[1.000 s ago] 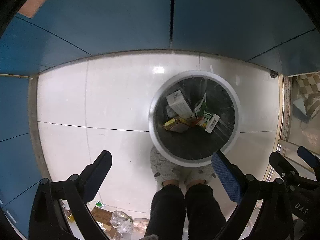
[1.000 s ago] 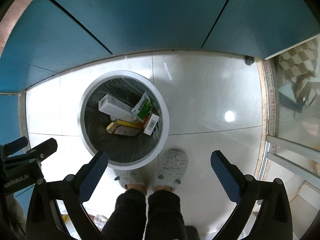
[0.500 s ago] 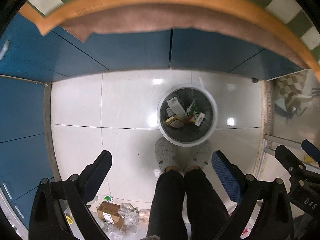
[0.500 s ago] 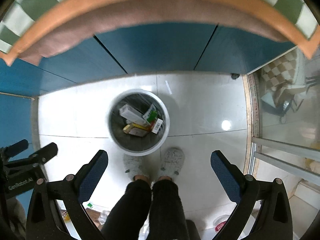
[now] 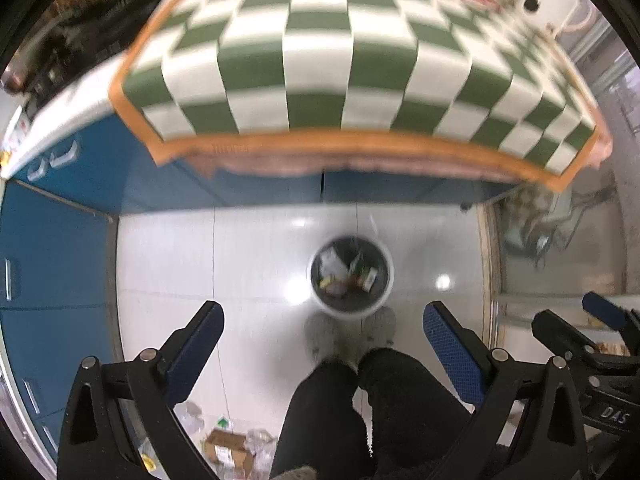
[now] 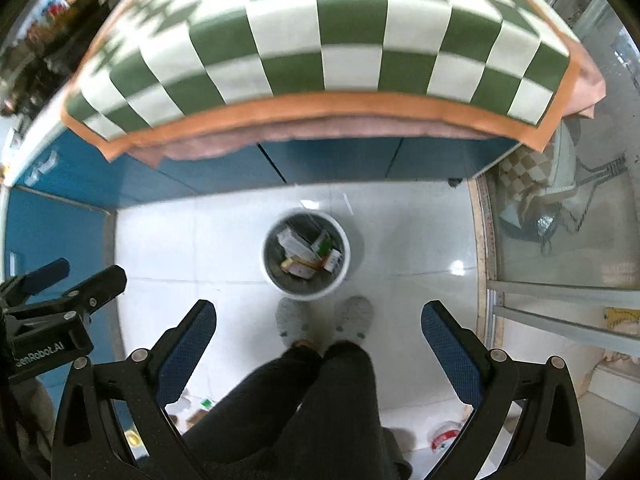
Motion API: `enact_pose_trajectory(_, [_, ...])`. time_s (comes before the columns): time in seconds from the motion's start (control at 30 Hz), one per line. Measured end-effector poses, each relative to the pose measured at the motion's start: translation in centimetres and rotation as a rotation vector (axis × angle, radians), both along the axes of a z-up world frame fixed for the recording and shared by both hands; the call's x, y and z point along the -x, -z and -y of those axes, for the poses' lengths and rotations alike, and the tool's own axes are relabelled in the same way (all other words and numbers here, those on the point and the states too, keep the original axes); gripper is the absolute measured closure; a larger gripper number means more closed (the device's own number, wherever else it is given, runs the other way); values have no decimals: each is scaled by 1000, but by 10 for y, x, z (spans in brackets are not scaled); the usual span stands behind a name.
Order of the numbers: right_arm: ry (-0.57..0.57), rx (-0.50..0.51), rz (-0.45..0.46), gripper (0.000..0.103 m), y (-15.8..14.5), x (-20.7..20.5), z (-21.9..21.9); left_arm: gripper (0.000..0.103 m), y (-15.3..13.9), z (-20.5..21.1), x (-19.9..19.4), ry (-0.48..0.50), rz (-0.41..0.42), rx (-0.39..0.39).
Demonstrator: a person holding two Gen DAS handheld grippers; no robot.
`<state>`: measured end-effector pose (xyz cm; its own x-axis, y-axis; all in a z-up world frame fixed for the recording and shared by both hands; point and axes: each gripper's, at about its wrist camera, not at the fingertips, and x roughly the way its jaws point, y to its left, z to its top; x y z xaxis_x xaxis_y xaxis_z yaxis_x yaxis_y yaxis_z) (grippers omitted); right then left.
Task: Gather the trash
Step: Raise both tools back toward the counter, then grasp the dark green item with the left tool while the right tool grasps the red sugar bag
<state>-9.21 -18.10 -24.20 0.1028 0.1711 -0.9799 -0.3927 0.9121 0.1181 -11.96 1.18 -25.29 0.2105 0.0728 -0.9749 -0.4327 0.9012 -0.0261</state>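
A white round trash bin point(image 5: 382, 302) with a black liner stands on the floor far below, holding several boxes and packets; it also shows in the right wrist view point(image 6: 343, 276). My left gripper point(image 5: 322, 338) is open and empty, high above the floor. My right gripper point(image 6: 318, 334) is open and empty at about the same height. Each gripper shows at the edge of the other's view. A table with a green and white checked cloth point(image 5: 320, 60) fills the top of both views point(image 6: 320, 40).
The person's legs and grey slippers point(image 6: 324, 320) stand just in front of the bin. Blue cabinets point(image 5: 52, 248) line the left and back under the table. Loose boxes and wrappers point(image 5: 228, 448) lie on the floor at lower left. A glass door point(image 6: 560, 240) stands at right.
Both grippers have risen well above the bin, which looks much smaller now. The checked tabletop has come into view. Both stay open and empty.
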Motion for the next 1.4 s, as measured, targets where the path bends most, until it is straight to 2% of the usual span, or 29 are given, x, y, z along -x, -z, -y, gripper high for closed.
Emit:
enact_pose_trajectory(0.07, [29, -52, 15, 0, -24, -10, 1, 1, -22, -6, -11, -1, 47, -34])
enact_pose_trajectory(0.13, [49, -93, 37, 0, -41, -21, -2, 1, -43, -16, -27, -9, 100, -100])
enact_pose_trajectory(0.23, [77, -162, 75, 0, -67, -51, -8, 1, -67, -32, -56, -30, 142, -167])
enact_pose_trajectory(0.4, [110, -214, 119, 0, -90, -121, -9, 1, -88, -45, -117, -70, 172, -214])
enact_pose_trajectory(0.57, [138, -221, 147, 0, -96, -216, -7, 1, -94, -46, -208, -114, 185, -210])
enact_pose_trajectory(0.73, [160, -197, 108, 0, -78, -336, -4, 2, -80, -41, -315, -90, 158, -142])
enact_pose_trajectory(0.83, [164, -171, 88, 0, -62, -404, -2, 13, -60, -35, -381, -65, 121, -123])
enact_pose_trajectory(0.9, [163, -162, 63, 0, -53, -445, -3, 24, -42, -34, -421, -56, 99, -63])
enact_pose_trajectory(0.97, [155, -156, 39, 0, -43, -480, -3, 25, -29, -32, -449, -50, 85, -25])
enact_pose_trajectory(1.07, [131, -136, 23, 0, -30, -523, -9, 36, -11, -30, -486, -44, 71, 2])
enact_pose_trajectory(1.13, [120, -123, 21, 0, -24, -542, -13, 48, 2, -29, -502, -47, 49, 31])
enact_pose_trajectory(1.17, [116, -119, 16, 0, -21, -553, -16, 66, 6, -29, -506, -50, 41, 42])
enact_pose_trajectory(1.2, [114, -120, 13, 0, -19, -559, -17, 76, 12, -30, -509, -57, 30, 64])
enact_pose_trajectory(1.27, [103, -122, 10, 0, -17, -571, -23, 81, 14, -30, -508, -63, 45, 84])
enact_pose_trajectory(1.4, [52, -132, 10, 0, -12, -594, -44, 82, 3, -42, -497, -107, 41, -30])
